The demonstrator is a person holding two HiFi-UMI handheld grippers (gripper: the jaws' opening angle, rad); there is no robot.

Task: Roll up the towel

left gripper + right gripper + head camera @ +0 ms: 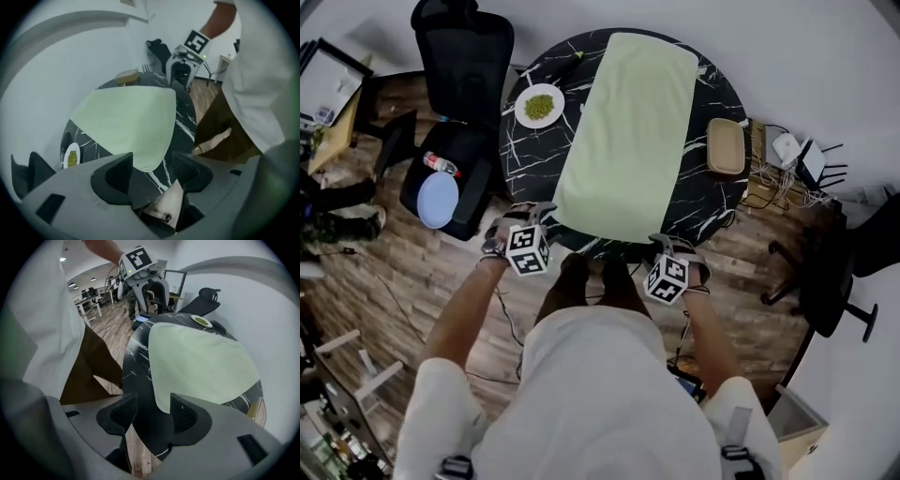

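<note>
Where the round black marble table (712,202) fills the middle of the head view, a pale green towel (628,131) lies spread flat and unrolled on it. The towel runs lengthwise from just inside the table's near rim, by the person, to the table's far rim, and leaves dark marble bare on both sides. A black office chair (464,56) stands just off the table's left side. The left gripper (528,214) points steeply down at the table's near rim by the towel's near left corner. In the left gripper view its jaws stand apart (152,171); the towel's corner shows in the gap between them, but neither pad presses on it. The right gripper (671,244) points down at the same rim by the towel's near right corner. In its own view the jaws are likewise apart (150,411), with the corner just beside one pad and nothing gripped. A blue disc (438,199) rests on the chair's seat, left of the table. A tan tray (726,147) sits at the table's right edge, apart from the towel. A white plate (539,105) of green food sits on the table's left part, just beside the towel's long edge.
</note>
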